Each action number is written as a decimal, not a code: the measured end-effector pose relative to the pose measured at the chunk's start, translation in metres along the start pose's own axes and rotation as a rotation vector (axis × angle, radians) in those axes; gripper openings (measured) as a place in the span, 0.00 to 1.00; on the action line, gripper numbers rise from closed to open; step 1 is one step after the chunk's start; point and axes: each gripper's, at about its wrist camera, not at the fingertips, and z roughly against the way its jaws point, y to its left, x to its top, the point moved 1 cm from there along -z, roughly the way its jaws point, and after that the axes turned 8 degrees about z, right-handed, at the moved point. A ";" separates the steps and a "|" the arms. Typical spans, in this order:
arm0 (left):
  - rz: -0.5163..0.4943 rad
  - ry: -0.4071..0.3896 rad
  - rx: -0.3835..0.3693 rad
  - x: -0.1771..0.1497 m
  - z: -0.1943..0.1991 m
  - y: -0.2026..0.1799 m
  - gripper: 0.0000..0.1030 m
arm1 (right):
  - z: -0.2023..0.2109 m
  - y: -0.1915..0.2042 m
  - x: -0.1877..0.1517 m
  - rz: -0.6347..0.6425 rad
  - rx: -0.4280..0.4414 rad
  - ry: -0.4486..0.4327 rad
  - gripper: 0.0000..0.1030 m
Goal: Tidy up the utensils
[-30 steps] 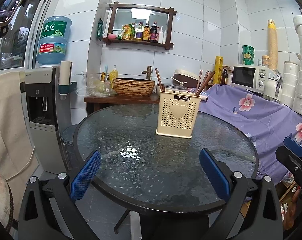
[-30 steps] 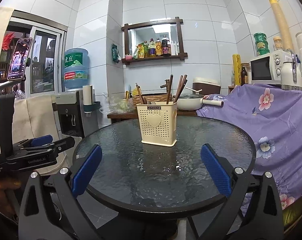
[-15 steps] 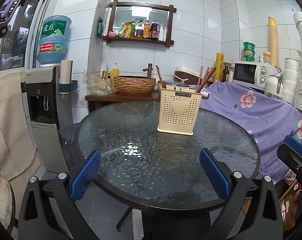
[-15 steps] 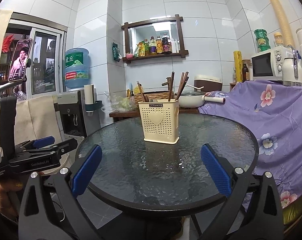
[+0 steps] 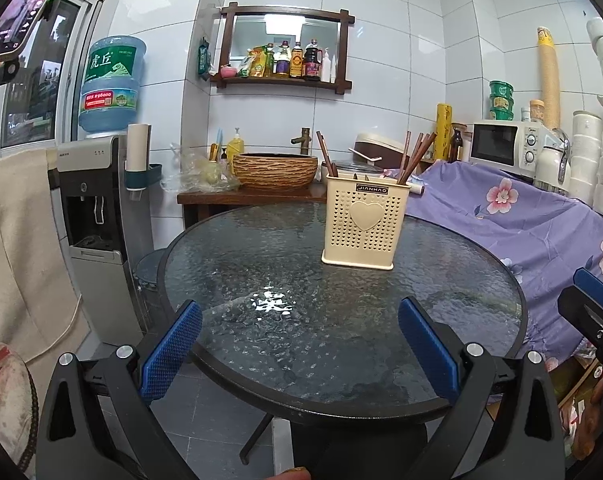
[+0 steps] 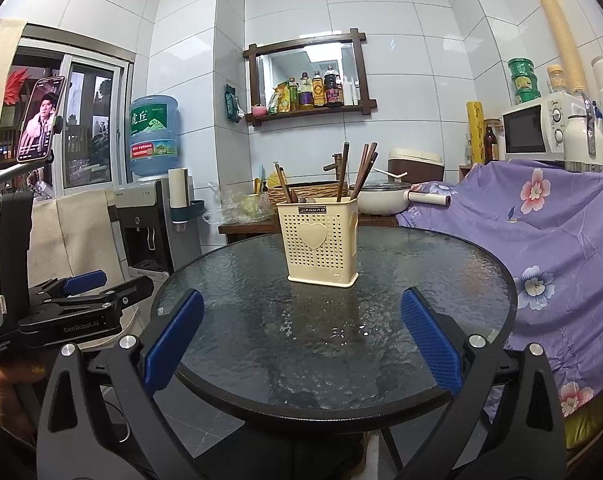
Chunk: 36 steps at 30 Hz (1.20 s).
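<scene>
A cream perforated utensil holder with a heart on its front stands upright on the round glass table. Several brown chopsticks stick up out of it. My left gripper is open and empty, held back over the table's near edge. My right gripper is likewise open with nothing between its blue pads. The left gripper also shows at the left of the right wrist view, held in a hand. The right gripper's tip shows at the right edge of the left wrist view.
A water dispenser stands left of the table. Behind the table a wooden counter holds a woven basin and a white pot. A purple floral cloth covers furniture at the right, with a microwave behind. A phone hangs on a stand.
Both grippers have drawn back and lowered a little from the table, so the holder sits higher in both views. Neither gripper has opened or shut.
</scene>
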 end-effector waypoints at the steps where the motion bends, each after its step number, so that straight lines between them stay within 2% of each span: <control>1: -0.001 0.002 -0.005 0.000 0.000 -0.001 0.94 | 0.000 0.000 0.000 0.001 0.000 0.000 0.94; 15: -0.005 0.030 -0.019 0.000 -0.002 -0.005 0.94 | -0.001 0.003 -0.001 -0.007 0.005 0.002 0.94; 36: -0.028 0.026 0.009 -0.002 -0.003 -0.010 0.94 | -0.002 0.007 0.000 -0.003 0.003 0.013 0.94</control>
